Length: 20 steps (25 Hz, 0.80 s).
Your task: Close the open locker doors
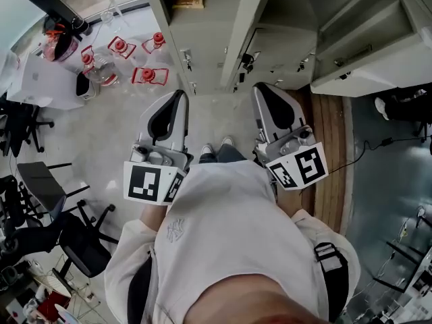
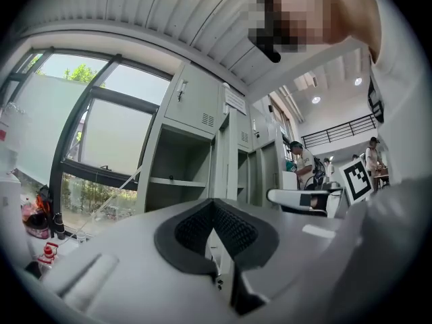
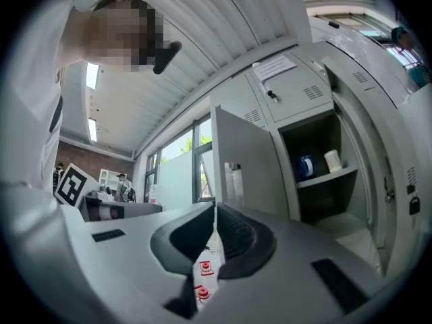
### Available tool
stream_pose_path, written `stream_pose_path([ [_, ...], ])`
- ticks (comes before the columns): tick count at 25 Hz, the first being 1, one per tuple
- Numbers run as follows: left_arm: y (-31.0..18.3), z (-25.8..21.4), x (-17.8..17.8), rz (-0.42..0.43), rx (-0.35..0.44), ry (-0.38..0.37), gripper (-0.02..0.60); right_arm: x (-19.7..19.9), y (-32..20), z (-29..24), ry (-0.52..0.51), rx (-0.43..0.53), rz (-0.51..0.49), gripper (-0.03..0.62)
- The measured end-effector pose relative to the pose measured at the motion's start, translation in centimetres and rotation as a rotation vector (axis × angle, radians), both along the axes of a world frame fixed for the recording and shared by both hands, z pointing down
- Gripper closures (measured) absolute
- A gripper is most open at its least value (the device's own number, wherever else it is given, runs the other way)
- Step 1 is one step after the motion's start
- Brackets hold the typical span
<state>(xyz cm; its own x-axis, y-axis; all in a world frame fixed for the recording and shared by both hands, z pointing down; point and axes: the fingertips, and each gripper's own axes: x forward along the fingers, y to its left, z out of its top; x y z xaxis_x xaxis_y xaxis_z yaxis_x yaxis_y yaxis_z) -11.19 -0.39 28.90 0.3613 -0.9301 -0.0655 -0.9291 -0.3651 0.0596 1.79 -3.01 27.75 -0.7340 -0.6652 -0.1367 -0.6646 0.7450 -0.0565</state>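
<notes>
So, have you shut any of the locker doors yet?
Not much looks done: only the top door is shut. In hand: nothing. The left gripper and right gripper have their jaws together, empty, touching no door. Left to do: the open door beside the shelf compartment, and the open compartment in the left gripper view.

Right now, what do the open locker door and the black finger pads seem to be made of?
Open locker door: probably painted sheet steel, pale grey with a smooth satin finish; the panel looks thin and flat.
Finger pads: probably rubber, matte black; the surface is finely ribbed.
</notes>
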Motion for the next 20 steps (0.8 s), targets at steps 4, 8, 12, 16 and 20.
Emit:
stream_pose_path([
  [4, -2.2, -0.7, -0.3, -0.044, 0.010, -0.005, 0.577, -0.3, -2.9, -1.4, -0.008, 0.027, -0.050, 0.579],
  [8, -4.0, -2.0, 0.0, -0.106, 0.033, -0.013, 0.577, -1.2, -4.9, -2.8, -0.014, 0.023, -0.175, 0.578],
  [12, -4.7, -1.4, -0.2, -0.170, 0.033, -0.008, 0.577, -2.2, -5.9, -3.1, -0.043, 0.005, -0.314, 0.577],
  [16, -4.8, -0.6, -0.6, -0.207, 0.026, -0.001, 0.577, -2.9, -6.1, -3.3, -0.083, -0.022, -0.413, 0.525],
  [20, -5.6, -0.4, -1.4, -0.231, 0.026, -0.003, 0.577, -3.8, -6.6, -3.1, -0.094, -0.046, -0.474, 0.520],
])
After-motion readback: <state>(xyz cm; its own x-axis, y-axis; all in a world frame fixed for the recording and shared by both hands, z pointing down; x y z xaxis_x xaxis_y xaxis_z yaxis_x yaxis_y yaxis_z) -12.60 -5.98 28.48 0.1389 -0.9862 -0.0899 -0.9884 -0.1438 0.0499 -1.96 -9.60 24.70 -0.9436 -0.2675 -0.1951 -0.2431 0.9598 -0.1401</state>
